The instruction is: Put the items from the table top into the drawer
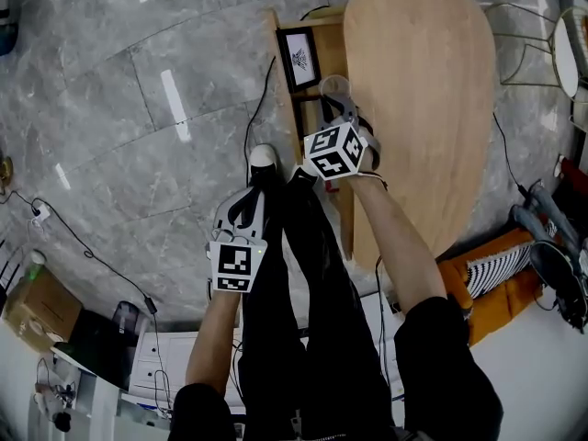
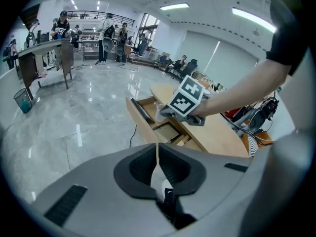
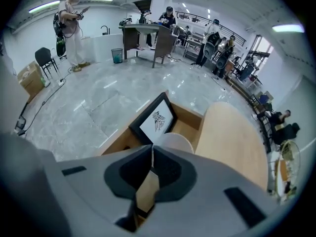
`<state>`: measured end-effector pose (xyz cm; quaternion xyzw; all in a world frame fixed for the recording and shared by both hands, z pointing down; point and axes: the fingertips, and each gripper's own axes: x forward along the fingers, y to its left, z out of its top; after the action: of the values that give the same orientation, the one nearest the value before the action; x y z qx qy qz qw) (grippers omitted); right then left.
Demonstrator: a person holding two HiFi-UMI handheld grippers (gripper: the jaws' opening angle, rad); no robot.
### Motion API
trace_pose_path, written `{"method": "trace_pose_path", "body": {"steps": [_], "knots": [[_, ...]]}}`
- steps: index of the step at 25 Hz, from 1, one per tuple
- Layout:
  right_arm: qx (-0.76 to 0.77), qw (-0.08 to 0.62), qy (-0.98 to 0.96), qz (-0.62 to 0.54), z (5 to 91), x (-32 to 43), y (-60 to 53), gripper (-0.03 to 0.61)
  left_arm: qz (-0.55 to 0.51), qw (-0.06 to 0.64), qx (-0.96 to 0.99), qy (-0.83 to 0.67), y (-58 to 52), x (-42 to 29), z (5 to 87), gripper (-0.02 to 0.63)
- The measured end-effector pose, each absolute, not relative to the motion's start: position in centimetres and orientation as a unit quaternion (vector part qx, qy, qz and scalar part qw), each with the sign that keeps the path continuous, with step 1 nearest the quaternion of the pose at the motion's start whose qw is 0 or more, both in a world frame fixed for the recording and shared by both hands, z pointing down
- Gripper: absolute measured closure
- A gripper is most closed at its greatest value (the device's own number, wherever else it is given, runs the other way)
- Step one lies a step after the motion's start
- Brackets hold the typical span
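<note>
- Light-wood oval table top (image 1: pixel 423 108): long rounded edge on its left side, with the open wooden drawer (image 1: pixel 331 49) pulled out from under that edge toward the grey marble floor (image 1: pixel 138 154).
- Floor to the left of the drawer front is open. A thin black cable (image 1: pixel 260 99) runs across the floor close to the drawer's front.
- Person stands at the near end of the drawer, black-trousered legs (image 1: pixel 303 274) beside the table edge, white shoe (image 1: pixel 264 157) just short of the drawer corner.
- Black-framed picture (image 1: pixel 299 58) lies in the far part of the drawer, tilted against its front wall.
- Round white cup (image 3: pixel 172 139) sits right at the tips of the right gripper (image 3: pixel 152 152), over the drawer's near part, just beside the picture frame and the table edge.
- Right gripper: jaws drawn in to a thin seam, pinching the cup's wall.
- Left gripper (image 2: pixel 157 152): jaws pressed together on nothing, held low beside the person's left leg, over the floor, well apart from drawer and cup.
- Markings: black-and-white square pattern on the right gripper's marker cube (image 1: pixel 335 150); the framed picture shows a small dark winged figure on white.
</note>
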<state>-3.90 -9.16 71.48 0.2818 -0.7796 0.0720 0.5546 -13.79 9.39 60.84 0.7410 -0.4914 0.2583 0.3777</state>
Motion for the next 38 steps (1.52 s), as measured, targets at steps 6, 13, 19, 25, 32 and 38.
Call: {"method": "trace_pose_path", "body": {"steps": [6, 13, 19, 25, 32, 38], "knots": [[0.277, 0.588, -0.758, 0.059, 73.3, -3.8, -9.1, 0.558, 0.257, 0.383, 0.737, -0.494, 9.4, -14.3, 61.2, 0.589], [0.273, 0.607, -0.743, 0.07, 75.1, -3.7, -9.2, 0.557, 0.257, 0.384, 0.736, -0.495, 8.9, -14.7, 61.4, 0.589], [0.272, 0.603, -0.747, 0.069, 75.1, -3.7, -9.2, 0.548, 0.26, 0.383, 0.736, -0.493, 8.7, -14.9, 61.6, 0.589], [0.276, 0.584, -0.759, 0.078, 74.1, -3.6, -8.8, 0.526, 0.266, 0.377, 0.745, -0.482, 8.6, -14.0, 61.5, 0.589], [0.297, 0.543, -0.782, 0.077, 70.9, -3.7, -8.5, 0.539, 0.267, 0.362, 0.758, -0.472, 7.6, -12.8, 60.4, 0.589], [0.33, 0.497, -0.796, 0.099, 67.9, -2.3, -8.3, 0.565, 0.269, 0.342, 0.772, -0.463, 6.2, -11.5, 59.0, 0.589]]}}
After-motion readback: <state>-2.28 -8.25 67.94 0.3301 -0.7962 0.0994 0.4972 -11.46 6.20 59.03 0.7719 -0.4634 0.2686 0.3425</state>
